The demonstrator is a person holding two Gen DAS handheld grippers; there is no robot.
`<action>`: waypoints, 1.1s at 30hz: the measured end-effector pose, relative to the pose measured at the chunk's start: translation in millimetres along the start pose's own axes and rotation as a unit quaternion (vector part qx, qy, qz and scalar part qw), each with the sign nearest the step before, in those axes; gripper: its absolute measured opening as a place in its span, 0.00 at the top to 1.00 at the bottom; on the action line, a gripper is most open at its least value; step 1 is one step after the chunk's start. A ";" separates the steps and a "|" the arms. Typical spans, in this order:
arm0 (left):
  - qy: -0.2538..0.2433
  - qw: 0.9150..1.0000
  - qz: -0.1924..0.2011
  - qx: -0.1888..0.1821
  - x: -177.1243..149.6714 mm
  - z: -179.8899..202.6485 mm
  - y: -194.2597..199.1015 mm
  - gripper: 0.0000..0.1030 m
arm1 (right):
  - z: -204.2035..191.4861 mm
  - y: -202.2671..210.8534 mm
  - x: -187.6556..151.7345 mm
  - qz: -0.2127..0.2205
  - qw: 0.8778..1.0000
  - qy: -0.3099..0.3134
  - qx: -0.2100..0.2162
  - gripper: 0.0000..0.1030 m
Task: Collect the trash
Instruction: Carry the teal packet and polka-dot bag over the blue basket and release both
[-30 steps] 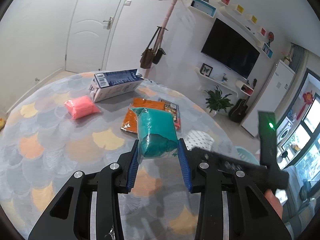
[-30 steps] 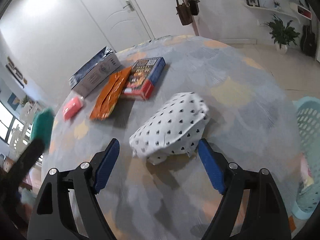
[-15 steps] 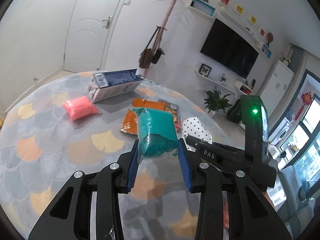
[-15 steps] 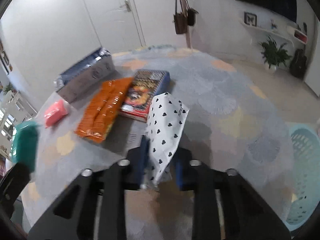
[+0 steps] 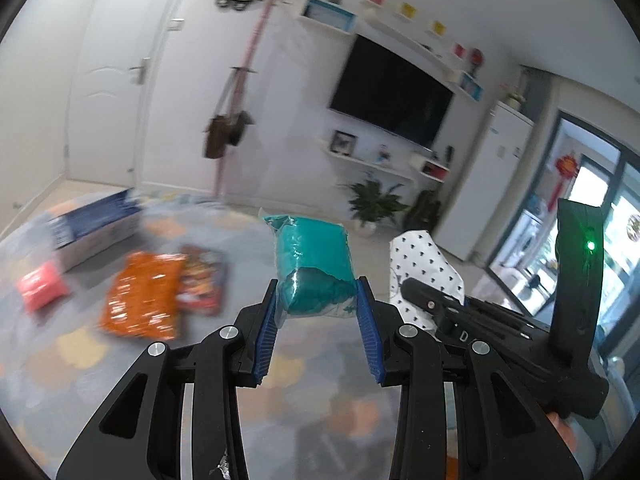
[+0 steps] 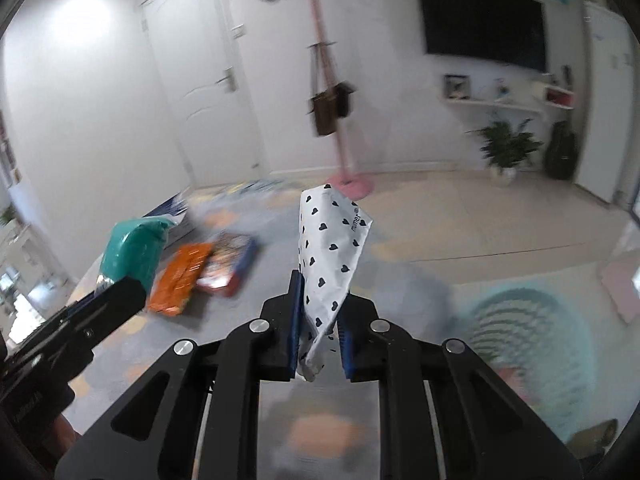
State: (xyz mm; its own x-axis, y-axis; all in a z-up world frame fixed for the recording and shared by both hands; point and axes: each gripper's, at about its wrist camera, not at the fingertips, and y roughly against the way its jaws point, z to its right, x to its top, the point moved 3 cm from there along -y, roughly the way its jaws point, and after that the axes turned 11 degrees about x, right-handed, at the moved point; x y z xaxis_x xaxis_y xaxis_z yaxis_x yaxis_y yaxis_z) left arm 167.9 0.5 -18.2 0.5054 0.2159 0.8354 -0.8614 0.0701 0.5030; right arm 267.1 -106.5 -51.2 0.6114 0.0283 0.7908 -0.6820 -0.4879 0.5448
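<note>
Left gripper (image 5: 318, 314) jaws clamped on teal packet (image 5: 312, 264), lifted clear above table (image 5: 120, 380). Right gripper (image 6: 320, 320) jaws closing, pinching white heart-print bag (image 6: 330, 248); beyond, open floor, mint basket (image 6: 532, 336) rightward.

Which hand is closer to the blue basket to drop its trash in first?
Probably right. The right gripper, closing on the heart-print bag, has the basket just beside it on the floor. The left gripper, holding the teal pack, shows no basket.
</note>
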 end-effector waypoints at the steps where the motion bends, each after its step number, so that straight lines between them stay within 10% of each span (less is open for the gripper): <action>1: -0.006 1.000 -0.003 -0.010 1.0 13.2 -5.4 0.66 | 12.1 5.6 1.0 0.004 1.000 -0.008 -0.012 0.87; 24: -0.082 0.973 -0.155 -0.150 -64.1 164.1 -125.6 0.62 | 214.0 43.2 -74.1 -0.042 0.973 -0.205 -0.101 0.84; 29: -0.079 0.971 -0.171 -0.150 -72.9 158.8 -133.1 0.44 | 229.8 39.4 -86.6 -0.049 0.965 -0.234 -0.110 0.50; 33: -0.072 0.971 -0.173 -0.150 -70.5 150.7 -131.3 0.43 | 234.5 42.1 -89.6 -0.045 0.963 -0.241 -0.111 0.48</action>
State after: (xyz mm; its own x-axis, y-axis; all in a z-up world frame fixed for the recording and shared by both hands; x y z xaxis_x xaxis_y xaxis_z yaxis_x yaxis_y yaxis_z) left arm 252.9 -170.8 -109.8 0.7504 -0.0074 0.6609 -0.6036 0.3998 0.6898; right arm 277.7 -334.2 -164.5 0.7514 -0.3727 0.5445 -0.6532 -0.3033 0.6938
